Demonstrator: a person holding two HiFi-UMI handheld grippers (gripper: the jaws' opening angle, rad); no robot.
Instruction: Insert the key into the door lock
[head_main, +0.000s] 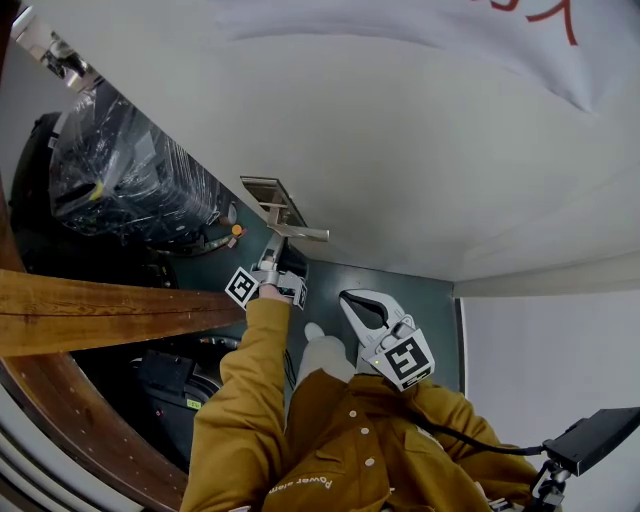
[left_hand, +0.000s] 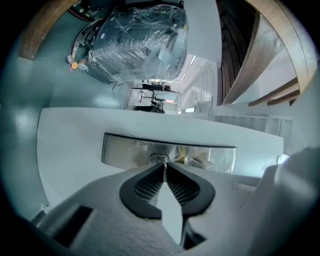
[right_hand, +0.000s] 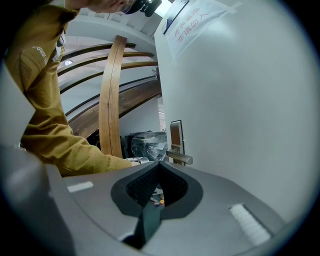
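The thin silver metal key (left_hand: 164, 169) is pinched between the jaws of the left gripper (head_main: 271, 252). Its tip meets the round keyhole (left_hand: 159, 159) in the silver rectangular lock plate (left_hand: 120, 149), at the edge of the white door (head_main: 420, 150), near the metal lever handle (head_main: 300, 233). The right gripper (right_hand: 159, 164) is held apart from the door, its jaws pressed together on nothing.
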